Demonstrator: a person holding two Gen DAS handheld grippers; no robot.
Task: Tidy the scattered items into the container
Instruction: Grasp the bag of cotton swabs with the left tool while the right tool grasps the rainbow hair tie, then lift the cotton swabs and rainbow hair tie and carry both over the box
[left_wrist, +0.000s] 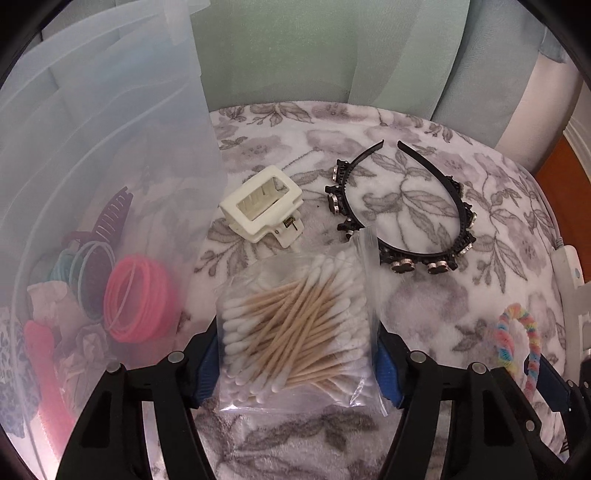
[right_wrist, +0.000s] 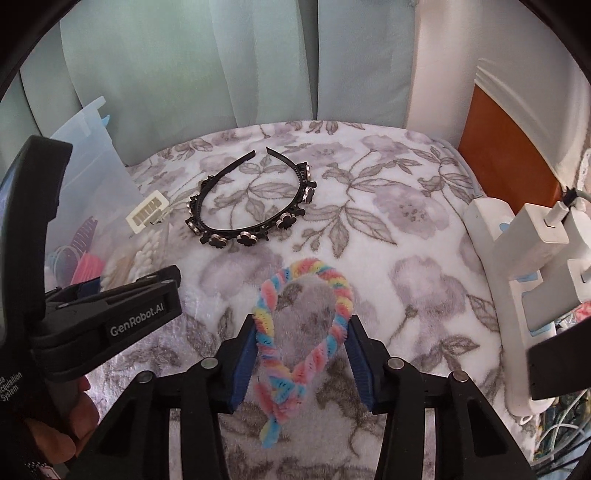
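Observation:
My left gripper (left_wrist: 295, 365) is shut on a clear bag of cotton swabs (left_wrist: 295, 325), with its blue pads pressed on the bag's two sides. To its left stands the translucent container (left_wrist: 110, 147), holding hair ties, bangles and clips. Farther out on the blanket lie a white claw clip (left_wrist: 260, 206) and a black flower headband (left_wrist: 436, 266). My right gripper (right_wrist: 301, 358) is shut on a rainbow twisted fuzzy loop (right_wrist: 341, 291), pinched between both pads. In the right wrist view the left gripper (right_wrist: 147, 284) is at the left, beside the container (right_wrist: 99, 173), and the headband (right_wrist: 247, 236) lies ahead.
A floral grey-and-white blanket (right_wrist: 406, 206) covers the surface. A white power strip (right_wrist: 517, 295) with plugs and cables lines the right edge. Pale green curtains (right_wrist: 221, 74) hang behind. A hand (right_wrist: 62, 424) grips the left tool at lower left.

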